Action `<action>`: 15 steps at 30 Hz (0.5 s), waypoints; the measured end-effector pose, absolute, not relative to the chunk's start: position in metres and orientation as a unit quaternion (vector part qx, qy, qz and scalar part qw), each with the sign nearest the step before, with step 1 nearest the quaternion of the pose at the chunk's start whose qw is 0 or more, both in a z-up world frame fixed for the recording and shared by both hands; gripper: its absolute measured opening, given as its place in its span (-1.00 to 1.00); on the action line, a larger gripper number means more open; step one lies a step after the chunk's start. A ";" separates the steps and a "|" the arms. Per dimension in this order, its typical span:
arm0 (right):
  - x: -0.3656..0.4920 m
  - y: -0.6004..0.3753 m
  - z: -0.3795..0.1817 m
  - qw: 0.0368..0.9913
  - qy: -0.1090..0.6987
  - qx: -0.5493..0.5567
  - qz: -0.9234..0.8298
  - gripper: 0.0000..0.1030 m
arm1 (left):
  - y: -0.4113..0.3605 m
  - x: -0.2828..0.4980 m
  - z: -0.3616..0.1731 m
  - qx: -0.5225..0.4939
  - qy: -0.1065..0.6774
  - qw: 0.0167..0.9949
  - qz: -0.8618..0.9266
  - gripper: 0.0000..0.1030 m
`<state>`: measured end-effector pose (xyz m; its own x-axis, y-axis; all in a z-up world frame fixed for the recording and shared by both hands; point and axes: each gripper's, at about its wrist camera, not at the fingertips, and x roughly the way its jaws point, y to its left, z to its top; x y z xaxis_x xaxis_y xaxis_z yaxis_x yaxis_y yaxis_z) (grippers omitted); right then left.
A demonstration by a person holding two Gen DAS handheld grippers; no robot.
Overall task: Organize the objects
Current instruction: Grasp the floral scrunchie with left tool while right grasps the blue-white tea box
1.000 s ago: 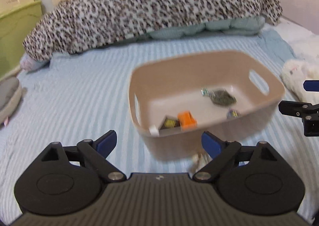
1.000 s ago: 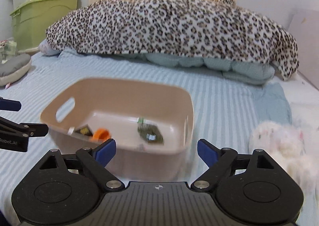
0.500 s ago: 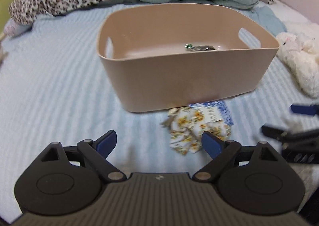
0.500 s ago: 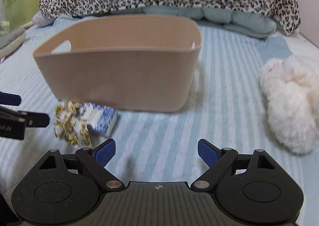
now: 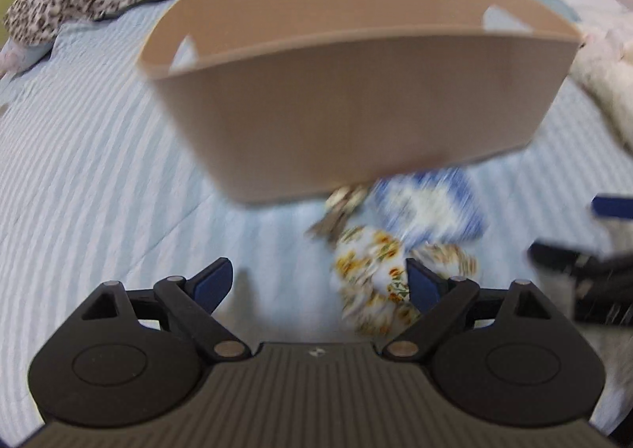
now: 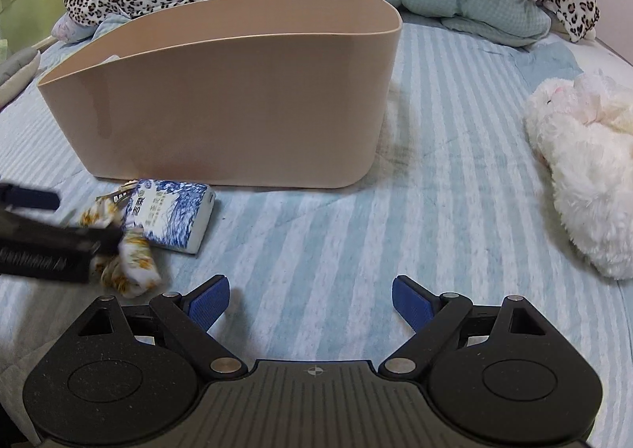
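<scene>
Both sets of tongs hang spread and empty low over a blue-striped bed (image 6: 455, 179), at the pick-up stage of a tidy-up. The left tongs (image 5: 318, 283) face the beige bin (image 5: 356, 107), which stands just ahead of them. Between the bin's near wall and the left tongs' right fingertip lie the loose items: a flower-print fabric bundle (image 5: 372, 274) touching that fingertip, a blue-and-white packet (image 5: 435, 206) just beyond it, and what looks like a bunch of keys (image 5: 340, 210) beside the bin's base, though blur makes that uncertain. The right tongs (image 6: 310, 299) hover over bare sheet, with the bundle (image 6: 130, 262) and packet (image 6: 170, 214) off to their left and a white plush toy (image 6: 585, 171) well to their right. The left tongs seem to be lining up on the fabric bundle. The likely next move is a small shift right to centre it between the fingers, then a squeeze and a lift over the bin's near wall. The soft cloth may bunch or snag the packet.
</scene>
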<state>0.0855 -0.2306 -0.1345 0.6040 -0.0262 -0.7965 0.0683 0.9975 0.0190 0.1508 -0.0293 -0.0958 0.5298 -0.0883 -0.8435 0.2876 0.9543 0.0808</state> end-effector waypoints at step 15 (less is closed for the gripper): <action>0.085 -0.219 -0.131 0.895 0.445 0.017 -0.011 0.76 | 0.003 0.146 -0.086 0.017 0.492 0.858 -0.147 -0.84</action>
